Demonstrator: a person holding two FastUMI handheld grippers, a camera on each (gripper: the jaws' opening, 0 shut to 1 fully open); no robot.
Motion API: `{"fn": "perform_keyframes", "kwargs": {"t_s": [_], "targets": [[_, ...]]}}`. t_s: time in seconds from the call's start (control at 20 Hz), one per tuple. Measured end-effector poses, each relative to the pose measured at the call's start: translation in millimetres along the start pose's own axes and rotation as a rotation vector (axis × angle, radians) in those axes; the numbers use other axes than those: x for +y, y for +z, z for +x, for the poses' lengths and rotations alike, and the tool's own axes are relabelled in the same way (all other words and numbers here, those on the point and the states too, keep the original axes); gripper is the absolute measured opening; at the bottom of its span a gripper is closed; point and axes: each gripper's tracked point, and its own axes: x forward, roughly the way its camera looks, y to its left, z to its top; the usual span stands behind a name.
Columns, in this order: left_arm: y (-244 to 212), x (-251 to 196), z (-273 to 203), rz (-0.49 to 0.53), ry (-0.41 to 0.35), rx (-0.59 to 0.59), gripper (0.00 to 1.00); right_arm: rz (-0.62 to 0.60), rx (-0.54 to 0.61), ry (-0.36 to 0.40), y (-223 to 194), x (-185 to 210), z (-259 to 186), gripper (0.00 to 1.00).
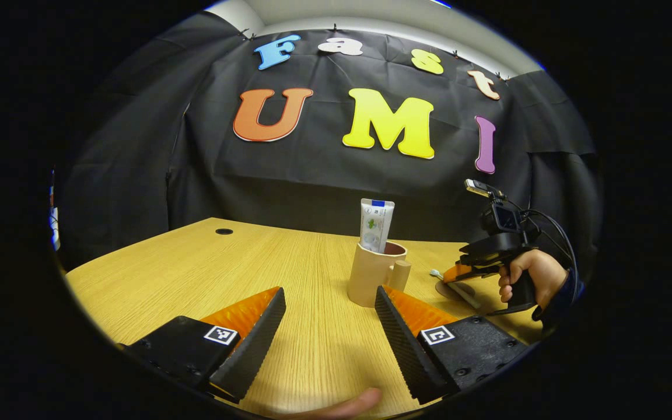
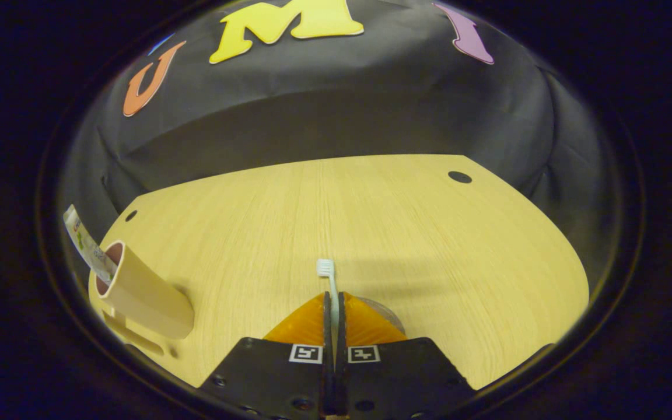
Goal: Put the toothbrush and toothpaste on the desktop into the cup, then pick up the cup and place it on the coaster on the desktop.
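In the left gripper view, the left gripper (image 1: 330,297) sits at the bottom of the frame with its fingers spread wide and nothing between them. Just past them, in the middle, the cup (image 1: 371,274) stands on the wooden table (image 1: 196,262). The toothpaste (image 1: 375,224) stands up inside the cup. At the right edge, a hand (image 1: 531,277) holds the right gripper (image 1: 458,273) low over the table.

In the right gripper view, the cup (image 2: 143,294) with the toothpaste (image 2: 85,245) is at the lower left. At the bottom middle, the right gripper (image 2: 333,300) is squeezed tight on the toothbrush (image 2: 329,280), whose white bristles poke out in front. The round coaster (image 2: 385,312) peeks out just right of the fingers.
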Motion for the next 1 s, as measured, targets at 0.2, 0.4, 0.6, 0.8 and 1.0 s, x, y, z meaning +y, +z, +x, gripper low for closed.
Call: {"fn": "perform_keyframes", "kwargs": {"t_s": [0.2,0.4,0.6,0.8,1.0], "targets": [[0,1,0,-0.001,0.001,-0.002,0.98,-0.028,-0.088,0.006,15,9,-28,0.01],[2,1,-1,-0.005,-0.002,-0.014,0.98,-0.015,-0.160,0.056,31,31,-61,0.01],[3,2,-1,-0.006,0.000,-0.021,0.98,-0.024,-0.251,0.091,47,50,-99,0.01],[3,3,0,-0.014,0.001,-0.021,0.98,-0.041,-0.394,0.132,76,71,-141,0.01],[2,4,-1,-0.027,0.000,-0.020,0.98,-0.074,-0.498,0.191,103,103,-166,0.01]]}}
